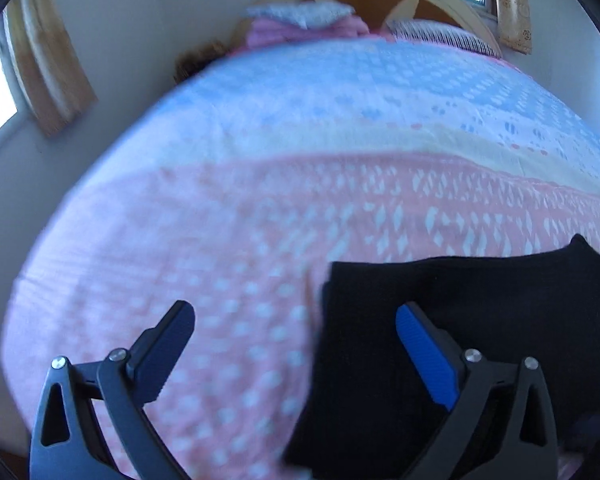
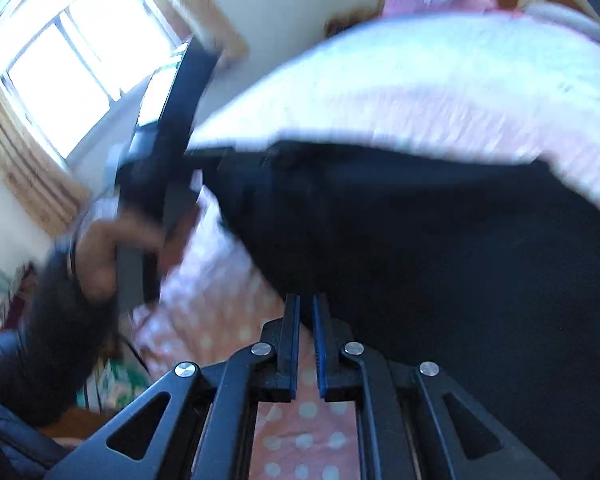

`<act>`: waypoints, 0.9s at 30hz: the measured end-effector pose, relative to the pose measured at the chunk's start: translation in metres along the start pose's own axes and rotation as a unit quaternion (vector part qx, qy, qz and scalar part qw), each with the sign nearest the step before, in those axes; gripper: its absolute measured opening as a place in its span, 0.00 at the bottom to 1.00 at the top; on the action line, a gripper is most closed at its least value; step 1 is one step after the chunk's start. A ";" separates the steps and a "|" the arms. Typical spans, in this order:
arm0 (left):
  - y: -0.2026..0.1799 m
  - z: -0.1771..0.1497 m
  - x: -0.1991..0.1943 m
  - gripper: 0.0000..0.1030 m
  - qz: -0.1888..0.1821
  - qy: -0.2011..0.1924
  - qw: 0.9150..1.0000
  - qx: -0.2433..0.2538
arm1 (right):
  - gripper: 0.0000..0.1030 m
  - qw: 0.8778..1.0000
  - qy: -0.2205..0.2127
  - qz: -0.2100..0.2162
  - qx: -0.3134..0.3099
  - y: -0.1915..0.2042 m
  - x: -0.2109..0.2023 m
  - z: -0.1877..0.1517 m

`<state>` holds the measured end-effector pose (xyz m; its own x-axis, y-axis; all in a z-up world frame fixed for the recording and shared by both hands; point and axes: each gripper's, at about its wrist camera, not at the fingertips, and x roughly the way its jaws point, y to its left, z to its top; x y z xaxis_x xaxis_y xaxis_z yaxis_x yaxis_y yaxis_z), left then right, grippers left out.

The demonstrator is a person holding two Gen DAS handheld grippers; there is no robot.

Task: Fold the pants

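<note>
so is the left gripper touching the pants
Apart: the left wrist view shows the left gripper wide open above the pants, nothing between its fingers.

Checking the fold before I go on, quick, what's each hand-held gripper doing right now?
Left hand-held gripper: open, holding nothing, above the edge of the black pants.
Right hand-held gripper: nearly closed; its tips meet the pants edge, a grip cannot be told.

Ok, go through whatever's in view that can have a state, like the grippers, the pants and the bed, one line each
Left gripper: fingers wide open, holding nothing, right finger over the pants' edge.
Right gripper: fingers nearly closed; too blurred to tell whether they pinch cloth.
Black fabric pants: lying on the bed, partly folded.
Pink and blue patterned bedsheet: spread over the bed.
</note>
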<state>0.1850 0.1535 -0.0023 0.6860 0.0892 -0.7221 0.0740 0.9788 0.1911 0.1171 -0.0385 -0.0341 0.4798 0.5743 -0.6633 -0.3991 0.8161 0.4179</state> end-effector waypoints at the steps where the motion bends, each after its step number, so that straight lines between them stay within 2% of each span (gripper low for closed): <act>1: 0.001 -0.003 -0.012 1.00 0.014 -0.020 1.000 0.009 | 0.07 1.000 -0.023 -0.013 0.006 -0.003 -0.012 0.003; 3: -0.005 -0.009 -0.031 1.00 0.024 -0.047 0.998 0.021 | 0.07 0.997 -0.052 -0.063 0.009 -0.008 -0.031 0.006; 7: -0.030 -0.021 -0.036 1.00 -0.027 -0.056 0.998 0.019 | 0.07 0.983 -0.071 -0.164 0.031 -0.031 -0.038 0.009; 9: -0.046 -0.028 -0.019 1.00 -0.026 -0.022 0.999 0.021 | 0.08 0.985 -0.033 -0.165 0.048 -0.048 -0.030 0.005; 10: -0.051 -0.032 -0.007 1.00 -0.020 -0.002 1.000 0.022 | 0.08 0.985 0.003 -0.165 0.055 -0.055 -0.016 0.001; 13: -0.049 -0.042 0.003 1.00 -0.016 0.005 1.000 0.009 | 0.08 0.985 -0.016 -0.161 0.061 -0.050 -0.025 0.000; 15: -0.043 -0.040 -0.006 1.00 -0.016 0.007 1.000 -0.007 | 0.08 0.982 -0.022 -0.175 0.067 -0.039 -0.032 0.000; 19: -0.045 -0.047 -0.035 1.00 -0.013 -0.017 1.000 -0.023 | 0.08 0.976 -0.051 -0.206 0.047 -0.026 -0.052 -0.017; 23: -0.064 -0.057 -0.058 1.00 -0.056 -0.036 0.997 -0.029 | 0.08 0.962 -0.082 -0.255 0.054 -0.047 -0.079 -0.027; 27: -0.091 -0.062 -0.064 1.00 -0.069 -0.053 0.996 -0.005 | 0.09 0.953 -0.072 -0.279 0.091 -0.077 -0.107 -0.056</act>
<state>0.0897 0.0701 -0.0149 0.7431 -0.0652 -0.6660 0.1657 0.9822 0.0887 0.0525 -0.1666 -0.0304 0.6857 0.0393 -0.7268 0.0862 0.9871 0.1348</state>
